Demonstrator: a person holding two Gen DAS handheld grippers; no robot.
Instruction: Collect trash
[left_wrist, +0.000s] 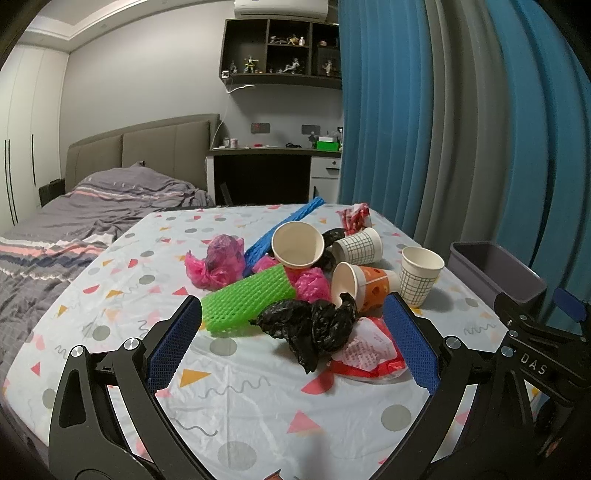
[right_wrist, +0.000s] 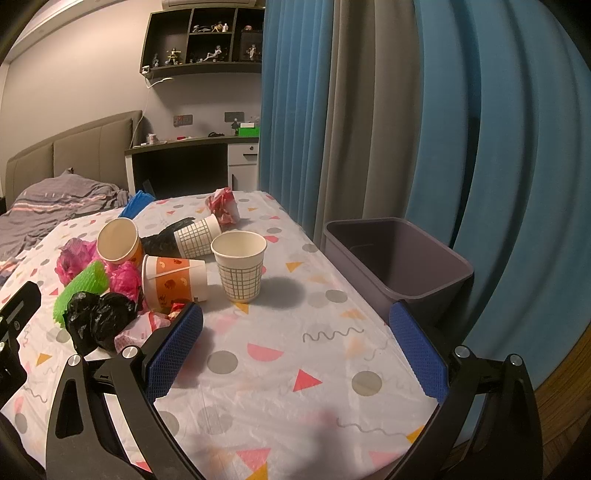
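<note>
Left wrist view: the left claw is spread wide and holding nothing, its blue waffle-textured pads flanking the heap on the desk. Dead ahead is a crumpled black bag, glossy and limp, lying against a green foam net and over a red-and-white wrapper. Behind them sit pink bags, a blue net and paper cups, three tipped over and one grid cup upright. The risk, as I judge it: that thin film could slide out of a shallow pinch, or drag the wrapper and net along with it, and the light cups could roll if nudged. The right claw shows at the right edge, in front of the grey bin. Right wrist view: the right claw is wide open too, empty, over bare tablecloth near the desk edge. The upright grid cup stands ahead; the orange cup lies on its side just beside it. The bin waits off the right edge, smooth, rectangular, looking empty. Squeeze a thin-walled cup hard and it may crumple, I reckon; swing wide and the claw could clip the bin's rim.
</note>
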